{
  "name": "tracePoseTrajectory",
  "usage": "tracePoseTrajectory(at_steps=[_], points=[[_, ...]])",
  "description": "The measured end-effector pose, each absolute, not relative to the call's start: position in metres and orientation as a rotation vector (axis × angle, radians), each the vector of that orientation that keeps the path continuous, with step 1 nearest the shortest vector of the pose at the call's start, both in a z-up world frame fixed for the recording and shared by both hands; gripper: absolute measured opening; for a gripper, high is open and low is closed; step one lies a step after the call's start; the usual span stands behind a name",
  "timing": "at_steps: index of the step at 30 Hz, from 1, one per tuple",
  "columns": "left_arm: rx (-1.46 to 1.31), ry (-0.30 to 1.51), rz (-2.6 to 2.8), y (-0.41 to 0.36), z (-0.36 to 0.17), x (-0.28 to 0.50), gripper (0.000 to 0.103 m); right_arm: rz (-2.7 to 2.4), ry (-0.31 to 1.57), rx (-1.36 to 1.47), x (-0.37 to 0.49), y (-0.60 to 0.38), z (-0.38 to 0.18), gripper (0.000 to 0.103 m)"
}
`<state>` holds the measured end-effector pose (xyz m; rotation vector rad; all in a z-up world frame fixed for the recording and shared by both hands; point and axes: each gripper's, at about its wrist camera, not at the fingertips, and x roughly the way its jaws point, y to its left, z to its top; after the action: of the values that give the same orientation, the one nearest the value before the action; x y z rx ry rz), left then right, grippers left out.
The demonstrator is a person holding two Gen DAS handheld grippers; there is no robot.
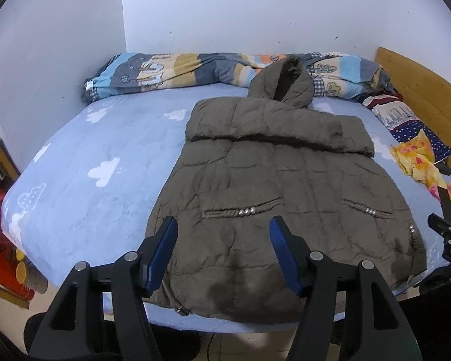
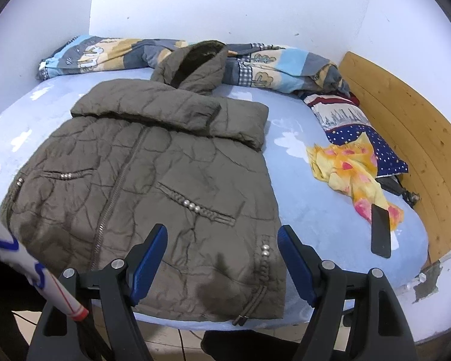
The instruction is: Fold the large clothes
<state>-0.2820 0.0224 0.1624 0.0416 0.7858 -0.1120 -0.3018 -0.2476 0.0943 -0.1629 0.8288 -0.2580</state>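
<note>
Blue bedsheet (image 2: 315,198) — phone (image 2: 381,231), yellow cloth (image 2: 345,165) beside jacket (image 2: 153,180).

Olive-brown quilted coat (image 1: 273,186) on a pale blue cloud-print bed (image 1: 99,156); striped blue-and-tan duvet (image 1: 171,70); yellow cloth (image 2: 351,165) with pink blotches.

Home bedroom: bed with pale-blue cloud-print sheet (image 1: 99,156), rolled patchwork quilt (image 1: 177,70) along far edge, pine headboard (image 2: 406,138), white walls.
</note>
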Motion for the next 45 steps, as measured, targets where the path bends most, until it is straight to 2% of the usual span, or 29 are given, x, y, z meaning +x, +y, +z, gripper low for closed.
tracePoseTrajectory(at_steps=[15, 24, 34, 37, 41, 45], points=[[0.041, 0.691, -0.223, -0.01, 0.23, -0.271, 0.067, -0.147, 0.754, -0.089, -0.299, -0.24, 0.146, 0.08], [0.014, 0.623, -0.294, -0.023, 0.302, -0.254, 0.068, -0.062, 0.694, -0.028, -0.289, -0.247, 0.209, 0.079], [-0.057, 0.573, -0.386, -0.031, 0.4, -0.23, 0.069, 0.003, 0.584, -0.01, -0.286, -0.249, 0.31, 0.078], [-0.075, 0.526, -0.396, -0.028, 0.425, -0.224, 0.074, 0.01, 0.545, -0.011, -0.282, -0.25, 0.338, 0.078], [-0.035, 0.476, -0.332, -0.023, 0.426, -0.207, 0.076, -0.008, 0.528, -0.016, -0.262, -0.252, 0.354, 0.078], [0.007, 0.495, -0.259, -0.02, 0.392, -0.175, 0.076, -0.02, 0.594, 0.011, -0.214, -0.261, 0.345, 0.078]])
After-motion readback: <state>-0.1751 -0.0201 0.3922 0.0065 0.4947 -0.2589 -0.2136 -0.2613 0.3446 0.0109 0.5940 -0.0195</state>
